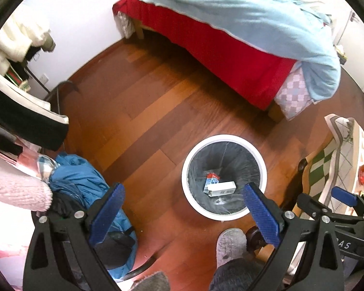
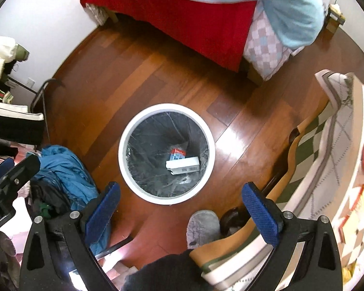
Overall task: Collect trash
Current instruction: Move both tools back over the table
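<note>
Trash bin (image 2: pixel 166 154) holds a white box (image 2: pixel 183 165), label unreadable; both grippers' jaws released, empty.

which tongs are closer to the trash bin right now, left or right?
Right, narrowly. The right tongs hang open almost straight above the trash bin, which is centered between its fingers. The left tongs, also open, sit off to the bin's left side.

Both wrist views look steeply down from above, sharing the white bin (image 1: pixel 223 177) (image 2: pixel 166 154), floor (image 1: pixel 143 111) and bed (image 2: pixel 194 21); height seemingly moderate.
</note>
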Motion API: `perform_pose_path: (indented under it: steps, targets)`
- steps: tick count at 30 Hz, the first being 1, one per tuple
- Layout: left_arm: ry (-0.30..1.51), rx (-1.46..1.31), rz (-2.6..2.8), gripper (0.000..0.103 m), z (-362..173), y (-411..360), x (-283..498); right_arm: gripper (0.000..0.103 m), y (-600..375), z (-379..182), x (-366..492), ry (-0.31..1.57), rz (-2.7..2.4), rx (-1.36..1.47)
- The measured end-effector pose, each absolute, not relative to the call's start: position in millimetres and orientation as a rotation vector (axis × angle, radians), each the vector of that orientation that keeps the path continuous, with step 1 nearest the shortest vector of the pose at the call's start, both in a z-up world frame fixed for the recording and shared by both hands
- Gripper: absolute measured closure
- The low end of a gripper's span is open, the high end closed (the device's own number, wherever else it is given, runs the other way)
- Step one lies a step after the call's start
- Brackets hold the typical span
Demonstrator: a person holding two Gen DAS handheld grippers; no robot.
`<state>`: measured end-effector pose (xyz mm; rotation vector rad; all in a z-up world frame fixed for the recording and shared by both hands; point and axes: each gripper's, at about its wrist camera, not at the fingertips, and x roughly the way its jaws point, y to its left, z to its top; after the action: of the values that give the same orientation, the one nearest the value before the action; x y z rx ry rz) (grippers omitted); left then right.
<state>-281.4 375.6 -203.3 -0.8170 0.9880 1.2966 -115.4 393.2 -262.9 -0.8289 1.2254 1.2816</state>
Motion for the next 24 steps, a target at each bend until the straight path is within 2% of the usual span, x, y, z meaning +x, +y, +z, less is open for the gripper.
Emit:
perform_pose_path:
  steps: [10, 16, 24]
  targets:
    - [0.91, -0.684, 1.305, 0.003, -127.7, 318.8, -272.3, 0.002, 324.9, -168.1, -106.2, 1.142, 1.332, -0.657]
    - [0.864, -0.578, 1.285, 0.003, -91.0, 272.6, -242.8, 0.002, 261.6, -113.9, -76.8, 1.13, 1.337, -0.458]
    - [0.914, -0.506, 1.099, 0.003, -105.3, 209.6, -148.9, 0.002, 133.1, -91.3, -1.6, 1.146, 1.183, -0.243]
